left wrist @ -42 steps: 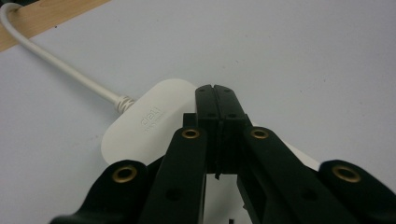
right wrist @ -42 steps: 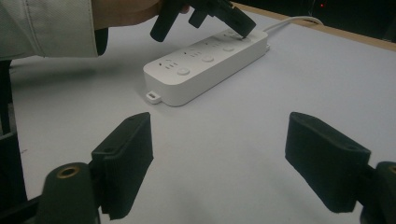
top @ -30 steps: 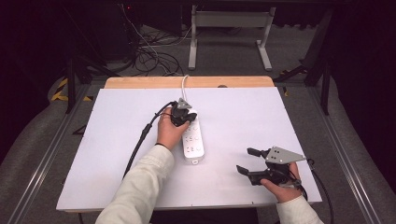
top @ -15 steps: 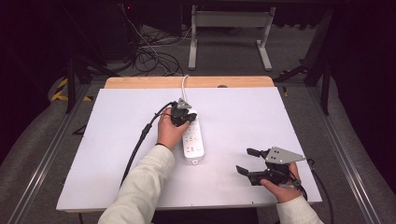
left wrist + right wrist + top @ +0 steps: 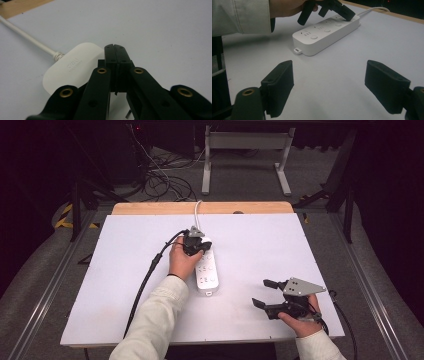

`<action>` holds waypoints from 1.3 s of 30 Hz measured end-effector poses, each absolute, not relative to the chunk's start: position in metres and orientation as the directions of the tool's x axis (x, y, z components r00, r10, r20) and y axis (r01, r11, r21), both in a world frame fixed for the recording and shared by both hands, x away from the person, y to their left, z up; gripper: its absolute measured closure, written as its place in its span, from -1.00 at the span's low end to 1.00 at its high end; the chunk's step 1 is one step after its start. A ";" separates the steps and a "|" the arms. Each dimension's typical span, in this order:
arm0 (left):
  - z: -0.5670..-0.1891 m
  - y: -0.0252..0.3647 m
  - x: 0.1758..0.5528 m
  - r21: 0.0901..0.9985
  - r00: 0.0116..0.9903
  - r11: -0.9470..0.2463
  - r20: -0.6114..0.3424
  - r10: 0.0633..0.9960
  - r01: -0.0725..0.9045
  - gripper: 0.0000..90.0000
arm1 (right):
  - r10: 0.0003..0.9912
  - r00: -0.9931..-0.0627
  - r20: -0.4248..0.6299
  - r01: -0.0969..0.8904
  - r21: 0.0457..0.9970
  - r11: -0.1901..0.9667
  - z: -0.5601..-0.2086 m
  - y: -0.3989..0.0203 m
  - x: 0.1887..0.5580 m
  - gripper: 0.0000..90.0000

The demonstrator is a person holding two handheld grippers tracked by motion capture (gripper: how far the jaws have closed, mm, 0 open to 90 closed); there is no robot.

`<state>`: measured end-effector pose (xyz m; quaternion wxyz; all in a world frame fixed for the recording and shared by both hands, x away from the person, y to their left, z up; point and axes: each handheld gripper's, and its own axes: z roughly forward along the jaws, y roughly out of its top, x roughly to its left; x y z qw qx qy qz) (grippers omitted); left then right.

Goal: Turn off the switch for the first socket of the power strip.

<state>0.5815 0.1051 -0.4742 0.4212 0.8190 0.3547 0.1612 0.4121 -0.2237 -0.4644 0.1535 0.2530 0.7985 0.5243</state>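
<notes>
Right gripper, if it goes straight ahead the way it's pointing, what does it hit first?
Probably the power strip. The right gripper, jaws open, has bare table ahead, then the strip's near end; depth is uncertain.

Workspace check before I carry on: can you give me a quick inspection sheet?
Surface: white table top, wooden strip along the far edge.
Job's things: white power strip lying flat, sockets up.
Clutter: nothing seen.
Grippers: left hand-held gripper shut, over the strip's far end; right hand-held gripper open, holding nothing, at the near right.
Cables: strip's white cord runs off the far edge; black cable trails from the left hand-held gripper.
Surroundings: cable tangle on the floor, metal frame behind.
</notes>
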 end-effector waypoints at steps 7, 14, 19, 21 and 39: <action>-0.475 0.104 0.580 0.805 0.689 -0.398 -0.018 0.725 0.440 1.00 | 0.566 -0.824 0.019 0.242 0.915 0.322 -0.464 -0.225 0.412 -0.48; -0.475 0.104 0.579 0.806 0.681 -0.386 -0.029 0.732 0.448 1.00 | 0.565 -0.825 0.020 0.243 0.915 0.322 -0.464 -0.224 0.411 -0.48; -0.476 0.105 0.579 0.806 0.667 -0.397 0.003 0.745 0.439 1.00 | 0.564 -0.826 0.020 0.243 0.915 0.322 -0.464 -0.224 0.410 -0.48; -0.477 0.107 0.580 0.810 0.666 -0.375 -0.025 0.745 0.451 1.00 | 0.563 -0.826 0.020 0.242 0.915 0.323 -0.464 -0.225 0.410 -0.48; -0.439 0.112 0.563 0.820 0.676 -0.402 0.026 0.737 0.407 1.00 | 0.571 -0.821 0.018 0.241 0.917 0.318 -0.463 -0.225 0.410 -0.48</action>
